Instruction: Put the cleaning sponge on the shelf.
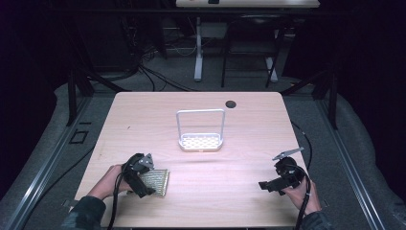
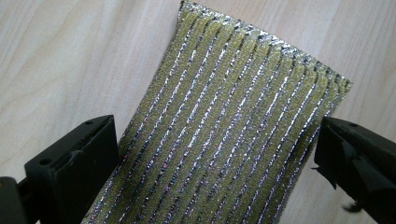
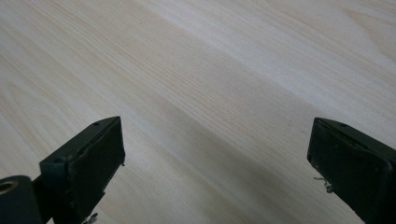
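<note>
The sponge (image 2: 224, 135), a ribbed glittery pad, lies flat on the table (image 1: 239, 191) near its front left edge, and it looks light, soft and squashy, best pinched across its two long sides. The left gripper (image 2: 215, 158) straddles it with jaws open, one beside each side. The right gripper (image 1: 268, 184) hangs open over bare wood, well apart from the rack (image 1: 201, 125).

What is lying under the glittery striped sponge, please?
The sponge rests flat on the wooden table, between the left gripper's open jaws. Anything beneath it is covered.
</note>
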Tool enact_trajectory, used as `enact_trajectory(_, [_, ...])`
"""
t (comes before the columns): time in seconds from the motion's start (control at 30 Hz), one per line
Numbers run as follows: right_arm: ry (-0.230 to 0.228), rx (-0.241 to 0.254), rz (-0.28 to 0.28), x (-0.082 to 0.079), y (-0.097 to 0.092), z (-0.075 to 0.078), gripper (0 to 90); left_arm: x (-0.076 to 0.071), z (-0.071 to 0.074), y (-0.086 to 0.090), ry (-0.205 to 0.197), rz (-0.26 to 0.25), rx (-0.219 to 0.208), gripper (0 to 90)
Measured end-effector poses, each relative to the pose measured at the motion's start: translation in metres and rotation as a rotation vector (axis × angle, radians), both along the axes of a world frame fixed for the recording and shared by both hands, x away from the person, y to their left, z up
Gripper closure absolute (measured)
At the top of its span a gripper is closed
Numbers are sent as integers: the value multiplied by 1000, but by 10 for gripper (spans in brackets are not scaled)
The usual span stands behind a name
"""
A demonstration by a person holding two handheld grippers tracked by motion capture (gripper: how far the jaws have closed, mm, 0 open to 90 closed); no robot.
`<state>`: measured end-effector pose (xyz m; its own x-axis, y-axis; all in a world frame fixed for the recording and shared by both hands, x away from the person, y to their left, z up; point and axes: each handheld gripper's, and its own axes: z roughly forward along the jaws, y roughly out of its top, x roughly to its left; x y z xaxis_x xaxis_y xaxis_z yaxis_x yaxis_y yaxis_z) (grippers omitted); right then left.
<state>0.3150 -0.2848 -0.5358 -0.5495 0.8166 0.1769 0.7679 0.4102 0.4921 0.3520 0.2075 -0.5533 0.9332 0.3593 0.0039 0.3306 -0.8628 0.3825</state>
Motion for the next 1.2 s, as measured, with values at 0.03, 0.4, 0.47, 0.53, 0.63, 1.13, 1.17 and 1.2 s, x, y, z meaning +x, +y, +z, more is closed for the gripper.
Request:
enact_trajectory(0.03, [2, -1, 3, 0, 0, 0, 36, -1, -1, 0, -2, -3, 7, 0])
enact_trajectory(0.4, [15, -8, 4, 0, 1, -2, 38, -4, -2, -3, -8, 3, 42, 0])
enact_trajectory(0.47, [10, 1, 4, 1, -1, -2, 43, -4, -2, -3, -6, -1, 45, 0])
enact_trajectory(0.53, [19, 1, 5, 1, 0, -2, 42, -4, -2, -4, -8, 3, 54, 0])
enact_trajectory(0.63, [15, -4, 4, 1, 0, -2, 42, -4, -3, -5, -6, 10, 68, 0])
enact_trajectory(1.13, [23, -11, 17, 0, 3, -1, 43, -7, -2, -10, -30, 39, 122, 92])
enact_trajectory(1.17, [14, -15, 20, 1, 3, 0, 43, -7, -2, -10, -30, 39, 122, 92])
enact_trajectory(1.2, [9, -12, 20, 1, 2, 1, 44, -6, -1, -9, -28, 42, 115, 96])
